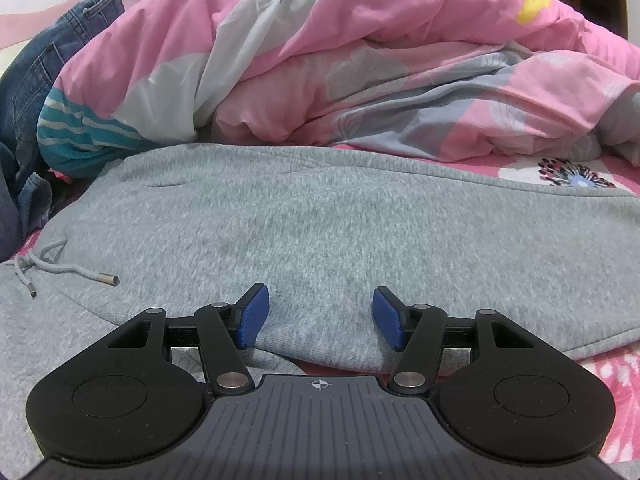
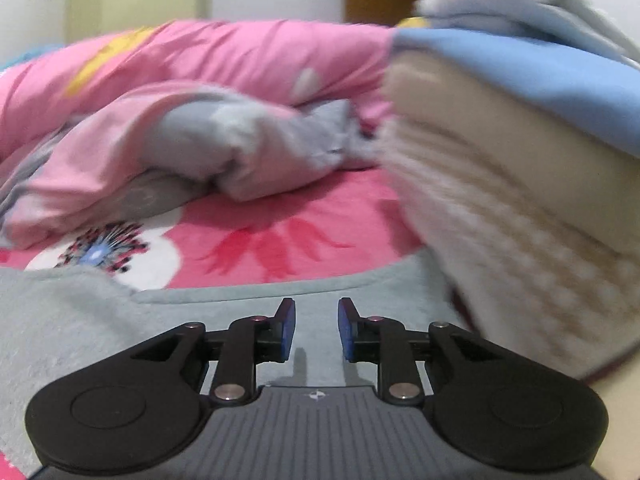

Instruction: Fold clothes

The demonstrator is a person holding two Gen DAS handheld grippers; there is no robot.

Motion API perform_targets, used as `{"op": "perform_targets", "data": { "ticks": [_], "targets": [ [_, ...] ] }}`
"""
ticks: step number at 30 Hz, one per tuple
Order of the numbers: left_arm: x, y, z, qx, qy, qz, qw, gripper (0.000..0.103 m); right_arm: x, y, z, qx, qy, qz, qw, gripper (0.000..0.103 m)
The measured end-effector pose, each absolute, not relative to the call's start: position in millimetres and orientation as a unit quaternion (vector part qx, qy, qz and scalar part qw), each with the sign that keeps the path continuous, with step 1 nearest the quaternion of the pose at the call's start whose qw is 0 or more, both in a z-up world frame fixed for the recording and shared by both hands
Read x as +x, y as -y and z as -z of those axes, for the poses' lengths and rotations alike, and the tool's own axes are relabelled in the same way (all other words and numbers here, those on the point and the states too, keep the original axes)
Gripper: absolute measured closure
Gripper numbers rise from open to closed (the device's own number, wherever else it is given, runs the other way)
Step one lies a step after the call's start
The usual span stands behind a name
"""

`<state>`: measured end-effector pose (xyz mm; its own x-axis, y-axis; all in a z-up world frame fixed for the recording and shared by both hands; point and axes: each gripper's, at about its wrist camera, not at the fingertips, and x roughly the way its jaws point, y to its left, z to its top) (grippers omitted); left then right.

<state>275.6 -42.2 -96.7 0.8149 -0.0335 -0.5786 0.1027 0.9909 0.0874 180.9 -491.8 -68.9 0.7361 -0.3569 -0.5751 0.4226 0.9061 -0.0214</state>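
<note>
The left tongs [image 1: 320, 318] are standing open over the folded edge of the grey fleece sweatpants [image 1: 320, 220] lying on the pink floral bed [image 2: 280, 236], while the right tongs [image 2: 317, 330] are hovering empty, narrowly parted, above the same garment beside a cream knitted stack [image 2: 500, 240].

Each gripper, left gripper [image 1: 320, 316] and right gripper [image 2: 317, 330], has black linkage arms, silver pivot screws, round black discs at five and seven o'clock, blue textured pads [image 1: 251, 318] (finely dimpled), and a ribbed grey body with a crosshair mark.
</note>
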Motion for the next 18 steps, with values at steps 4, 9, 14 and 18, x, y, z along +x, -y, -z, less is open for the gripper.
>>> {"op": "perform_targets", "data": {
  "ticks": [4, 9, 14, 18],
  "targets": [
    [275.4, 41.2, 96.8, 0.055, -0.302, 0.037, 0.951, 0.045, 215.9, 484.8, 69.4, -0.053, -0.33, 0.127, 0.934, 0.058],
    [275.6, 41.9, 96.8, 0.057, -0.302, 0.037, 0.951, 0.045, 259.2, 474.6, 74.0, -0.229, -0.419, -0.022, 0.878, 0.049],
    [275.8, 45.3, 97.5, 0.065, -0.301, 0.033, 0.951, 0.044, 300.6, 485.5, 72.2, -0.219, -0.479, -0.08, 0.846, 0.044],
    [276.4, 45.2, 97.9, 0.067, -0.301, 0.034, 0.951, 0.044, 307.9, 508.3, 72.8, -0.123, -0.511, -0.098, 0.845, 0.06]
  ]
}}
